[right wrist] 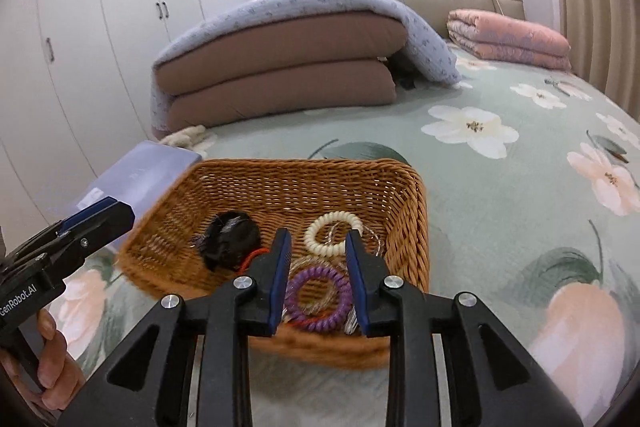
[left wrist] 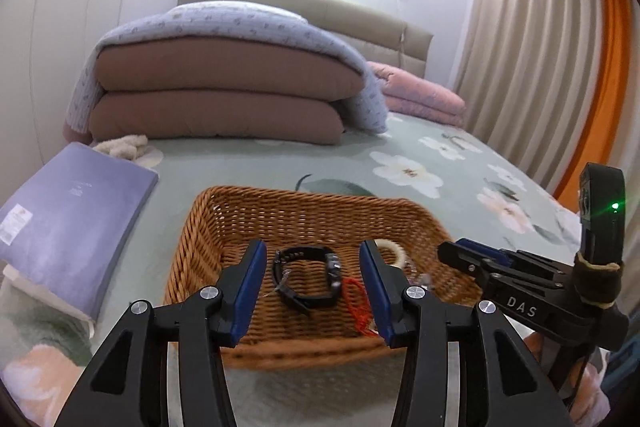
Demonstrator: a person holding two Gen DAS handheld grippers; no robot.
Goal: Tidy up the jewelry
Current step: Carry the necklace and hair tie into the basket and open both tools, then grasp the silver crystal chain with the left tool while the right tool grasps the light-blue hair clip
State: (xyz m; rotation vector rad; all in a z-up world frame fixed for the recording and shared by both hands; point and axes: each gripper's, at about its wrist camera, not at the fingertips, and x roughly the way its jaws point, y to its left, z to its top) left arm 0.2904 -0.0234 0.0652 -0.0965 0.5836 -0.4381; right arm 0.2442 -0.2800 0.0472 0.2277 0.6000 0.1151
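Left gripper [left wrist: 312, 259] stood with jaws spread wide and nothing between the blue pads, hovering at the near rim of the wicker basket [left wrist: 280, 205]. Framed in that gap lay a black watch [left wrist: 310, 277] on the basket floor, its strap looped into an oval, with a red cord [left wrist: 358, 301] trailing just right of it toward the near wall. Right gripper [right wrist: 316, 241] was likewise released, jaws apart and empty, poised over the near right part of the same basket. Between its fingers lay a purple coil hair tie [right wrist: 318, 299] on top of a clear, translucent coil ring, partly hidden; exact contact with the pads could not be told. Just beyond it lay a cream coil hair tie [right wrist: 332, 233], and to the left the black watch, blurred in this view. All jewelry pieces sat inside the basket, which rested on a green floral bedspread [right wrist: 500, 187]. Left of the basket lay a lavender flat box [left wrist: 76, 215]. Farther back on the bed were a stack of brown folded quilts [left wrist: 224, 99] under a pale blue cover, and a pink folded quilt [right wrist: 508, 39] at the far right near the headboard.
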